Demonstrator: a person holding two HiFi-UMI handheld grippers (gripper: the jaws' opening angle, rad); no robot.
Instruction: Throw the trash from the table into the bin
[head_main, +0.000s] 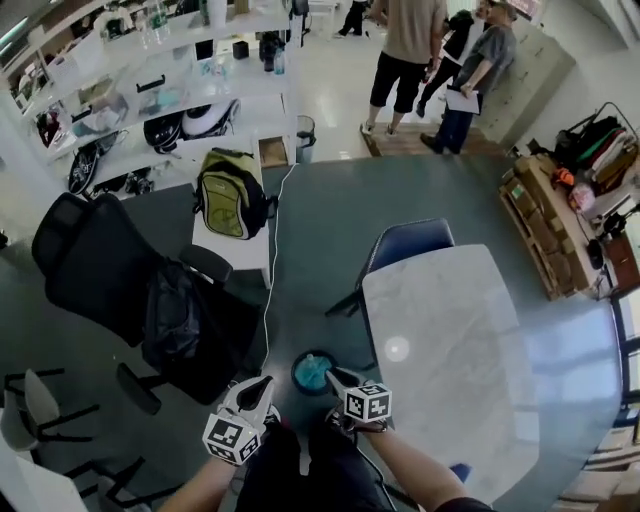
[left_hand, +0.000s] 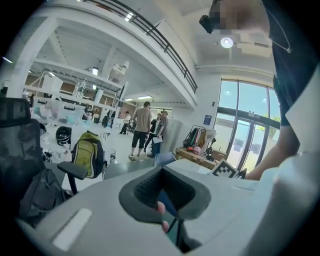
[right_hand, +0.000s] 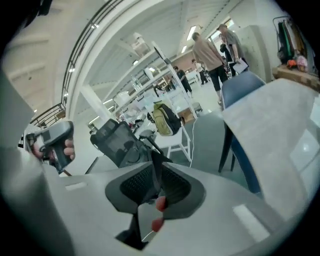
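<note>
Both empty: left gripper (head_main: 255, 386) spread at eight o'clock of the bin (head_main: 312, 372), right gripper (head_main: 337, 377) pressed nearly together at four.

Bin (head_main: 312, 373) on the floor just left of the table (head_main: 450, 340), office chair (head_main: 105, 270) farther left.
</note>
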